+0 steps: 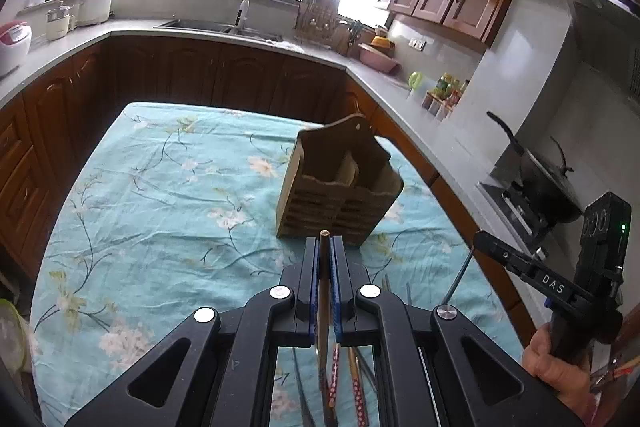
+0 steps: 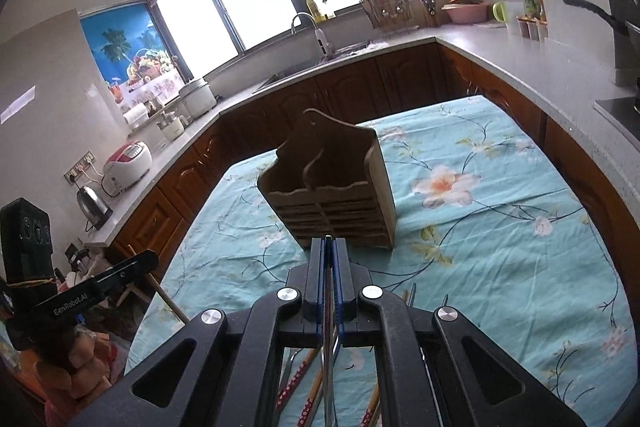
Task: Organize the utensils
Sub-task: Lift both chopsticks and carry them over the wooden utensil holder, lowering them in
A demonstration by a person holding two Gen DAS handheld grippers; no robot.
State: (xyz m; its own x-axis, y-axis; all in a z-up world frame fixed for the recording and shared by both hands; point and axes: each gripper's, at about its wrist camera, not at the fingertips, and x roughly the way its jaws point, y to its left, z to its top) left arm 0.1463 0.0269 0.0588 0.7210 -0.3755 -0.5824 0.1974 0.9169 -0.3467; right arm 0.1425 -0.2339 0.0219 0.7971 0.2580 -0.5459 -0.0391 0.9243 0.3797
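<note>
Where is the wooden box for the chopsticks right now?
The wooden utensil holder stands upright on the flowery blue tablecloth, in the middle of both wrist views, just beyond the tips of the left gripper and right gripper, toward the stove-side counter.

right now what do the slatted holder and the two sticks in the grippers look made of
Slatted holder: unpainted wood, matte tan, cut slats and scalloped rim. Stick in the left gripper: probably wood or bamboo, dull brown, round tip. Stick in the right gripper: likely metal, thin, grey and shiny.
</note>
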